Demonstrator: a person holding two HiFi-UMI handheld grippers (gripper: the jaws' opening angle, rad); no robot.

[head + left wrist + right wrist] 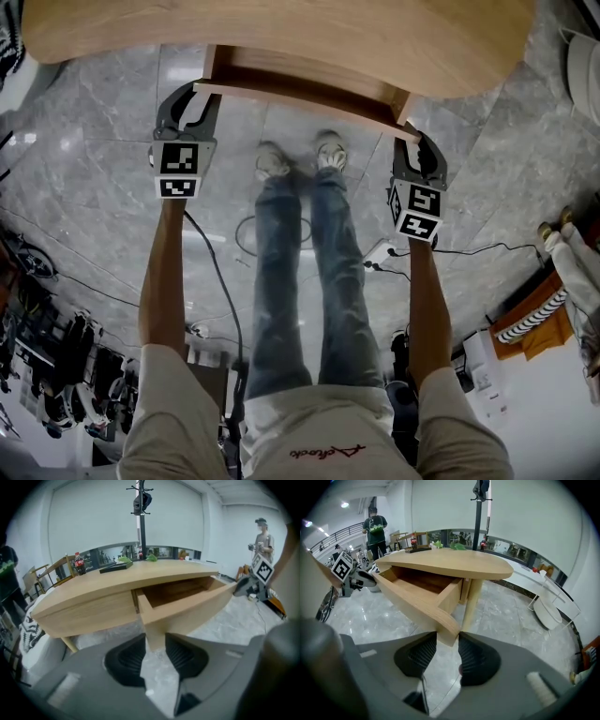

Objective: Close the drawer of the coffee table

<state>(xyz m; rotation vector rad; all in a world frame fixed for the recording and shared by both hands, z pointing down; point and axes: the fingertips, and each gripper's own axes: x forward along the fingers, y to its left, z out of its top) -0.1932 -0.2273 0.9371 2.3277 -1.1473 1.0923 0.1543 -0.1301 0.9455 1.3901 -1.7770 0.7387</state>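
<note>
Worktop [281, 37]: drawer [309, 96] is pulled out beneath it, only bare wood is seen inside. Left claw [154, 641] is clamped on the front panel's left corner, right claw [447, 641] on its right corner. A dark-filled bottle [79, 563] is stood on the worktop.

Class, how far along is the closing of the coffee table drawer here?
Done: the left claw and right claw are each closed on an end of the drawer front. In hand: that two-ended grip. Left: the drawer stands pulled out of the coffee table, so the whole push in remains.
</note>
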